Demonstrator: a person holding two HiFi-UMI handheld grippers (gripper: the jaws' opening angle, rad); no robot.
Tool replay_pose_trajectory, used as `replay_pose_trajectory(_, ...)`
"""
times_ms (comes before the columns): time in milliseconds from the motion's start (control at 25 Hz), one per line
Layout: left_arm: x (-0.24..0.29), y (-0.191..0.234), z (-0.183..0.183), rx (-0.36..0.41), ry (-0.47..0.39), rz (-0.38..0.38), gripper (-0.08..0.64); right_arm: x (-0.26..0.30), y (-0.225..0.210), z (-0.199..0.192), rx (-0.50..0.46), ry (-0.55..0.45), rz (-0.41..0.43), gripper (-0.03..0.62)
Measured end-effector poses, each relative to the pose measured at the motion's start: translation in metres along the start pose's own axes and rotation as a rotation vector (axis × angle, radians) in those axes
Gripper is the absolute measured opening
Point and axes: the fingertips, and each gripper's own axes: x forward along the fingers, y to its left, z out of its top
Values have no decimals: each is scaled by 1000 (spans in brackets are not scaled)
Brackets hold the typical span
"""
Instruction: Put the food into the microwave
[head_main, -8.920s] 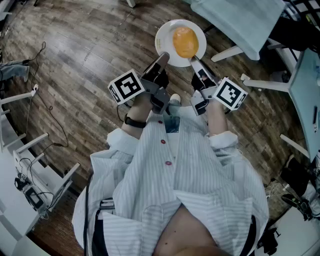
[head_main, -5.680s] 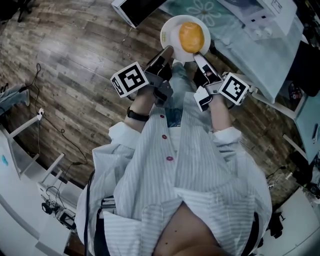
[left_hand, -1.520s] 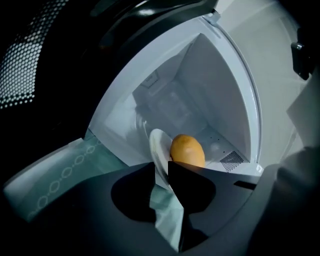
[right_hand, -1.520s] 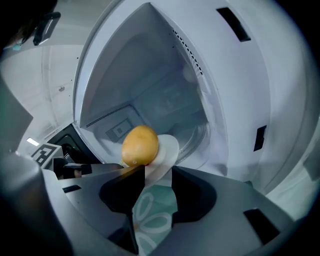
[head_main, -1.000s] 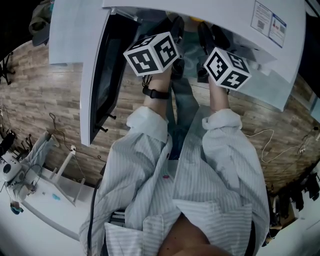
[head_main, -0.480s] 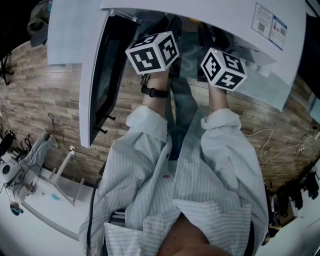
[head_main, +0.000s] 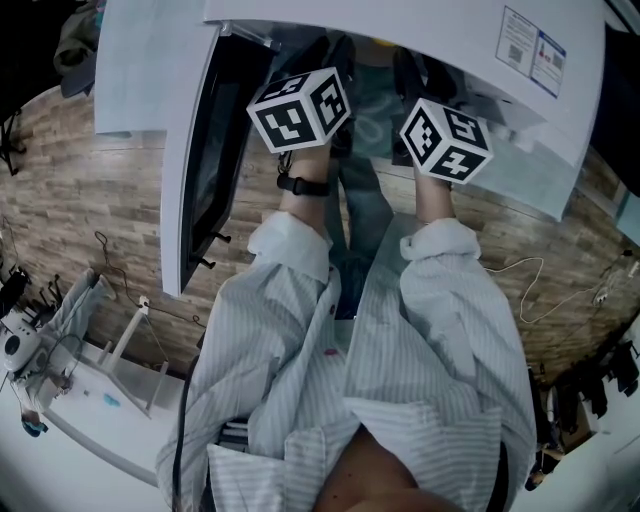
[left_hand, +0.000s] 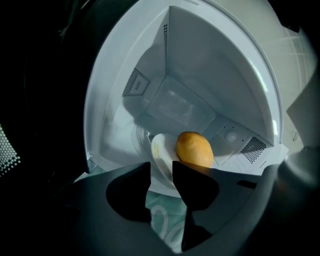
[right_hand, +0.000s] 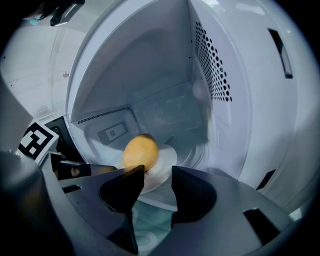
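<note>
food's in: plate (left_hand: 159, 152) w/ yellow-orange food (left_hand: 194, 149) sits on the microwave (left_hand: 200, 65) floor, lower centre of both gripper views. left gripper (left_hand: 161, 167) jaws just been opening, now spread, nothing between. right gripper (right_hand: 158, 172) spread too, rim just past its tips. back both straight out, don't clip rim. sticker (head_main: 530, 45) upper right on casing: print unreadable.

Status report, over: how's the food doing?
Left tool jaws just opened, plate rim at their tips, ungripped; right tool open. Food on plate inside microwave. Door open, nothing blocking.
</note>
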Motion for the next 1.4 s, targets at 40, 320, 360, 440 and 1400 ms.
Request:
replay_pose_trajectory(40,-2,1,1,3,-5,0,127,-1,1,1,2,-1,2,178)
replay_pose_trajectory(320,-16,-3,8,-23,-13,-48,127,-11,9,7,7,-2,24,178)
replay_pose_trajectory(360,-19,-6,8,-21,-13,-57,127,-13,12,8,10,-2,31,178)
replay_pose_trajectory(440,-26,-11,9,-18,-15,-79,127,-18,18,10,20,-2,50,178)
replay_pose_trajectory(1400,-149,-136,100,53,-215,-496,49,-120,118,104,-46,-142,350,48)
